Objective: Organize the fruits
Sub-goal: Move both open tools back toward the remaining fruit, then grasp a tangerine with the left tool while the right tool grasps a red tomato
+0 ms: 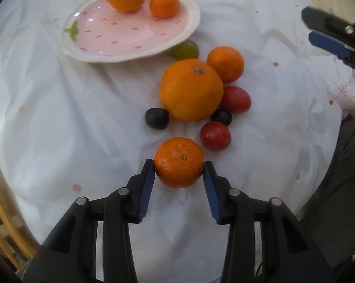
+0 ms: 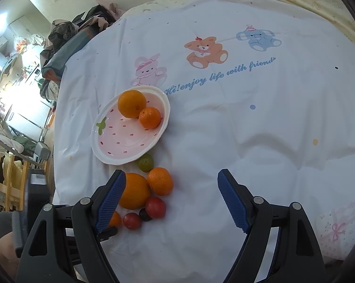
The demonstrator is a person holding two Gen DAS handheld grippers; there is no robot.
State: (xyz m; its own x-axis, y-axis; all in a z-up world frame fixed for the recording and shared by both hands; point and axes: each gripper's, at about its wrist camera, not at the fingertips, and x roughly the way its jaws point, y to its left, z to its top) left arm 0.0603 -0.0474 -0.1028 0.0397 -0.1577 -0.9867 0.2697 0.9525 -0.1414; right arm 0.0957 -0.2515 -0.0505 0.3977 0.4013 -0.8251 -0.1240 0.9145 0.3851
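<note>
Looking down my left tongs (image 1: 179, 165), the pads grip a small mandarin (image 1: 179, 162) at its widest, on the cloth (image 1: 59, 118) near the fruit pile: light, soft-skinned (squeeze gently). Right view: right tongs (image 2: 171, 176) gape empty beside the pile, plate (image 2: 164, 101) beyond.

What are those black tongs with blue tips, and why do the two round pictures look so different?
They are hand-held grippers, one in each of a person's hands, each carrying a wide-angle camera. The left gripper has its blue pads against a small mandarin on the white cloth. The right gripper is open and holds nothing. Beside them lie a big orange, another mandarin, red tomatoes and dark and green grapes. The pink strawberry plate already holds two orange fruits.
</note>
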